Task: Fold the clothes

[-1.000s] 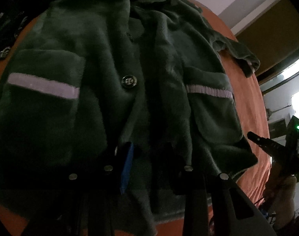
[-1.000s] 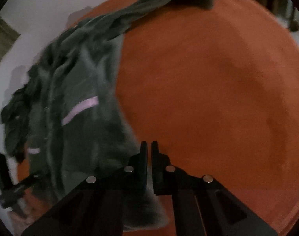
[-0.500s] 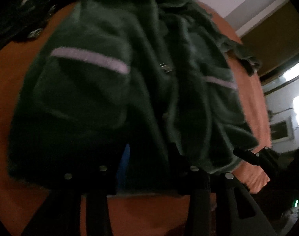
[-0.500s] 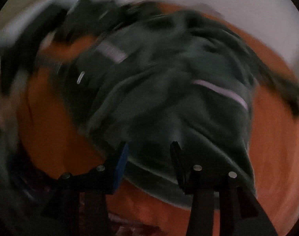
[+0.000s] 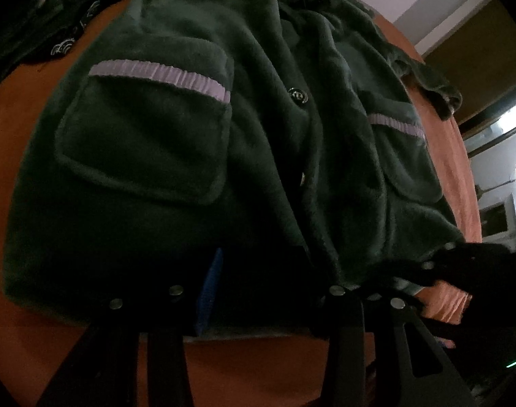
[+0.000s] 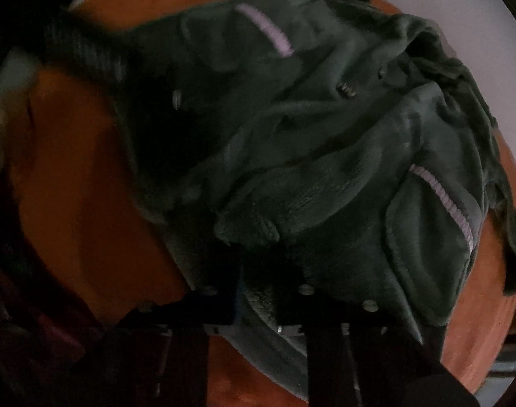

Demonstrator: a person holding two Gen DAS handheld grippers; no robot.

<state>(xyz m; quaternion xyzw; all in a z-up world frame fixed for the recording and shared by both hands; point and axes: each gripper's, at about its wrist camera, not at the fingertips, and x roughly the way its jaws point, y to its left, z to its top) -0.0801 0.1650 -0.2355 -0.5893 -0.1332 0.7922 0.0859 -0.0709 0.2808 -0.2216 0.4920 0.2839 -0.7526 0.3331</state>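
Right claw (image 6: 258, 291) swung from bare orange surface to jacket hem since earlier frame; now closing, hem fabric between fingers. Left claw (image 5: 268, 291) part open at same hem, fabric between fingers, grip uncertain in dim light. Dark green fleece jacket (image 5: 258, 135) lies face up on orange surface (image 5: 37, 78), buttoned, two lilac-trimmed pockets, sleeve trailing. Risk: thick plush slips from shallow pinch, or one layer lifts, skewing fold.

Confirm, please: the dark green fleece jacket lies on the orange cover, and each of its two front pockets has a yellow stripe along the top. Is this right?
Not quite. The stripes are pale lilac, not yellow, as the left wrist view shows. The dark green fleece jacket does lie on the orange cover, with one stripe on each pocket.
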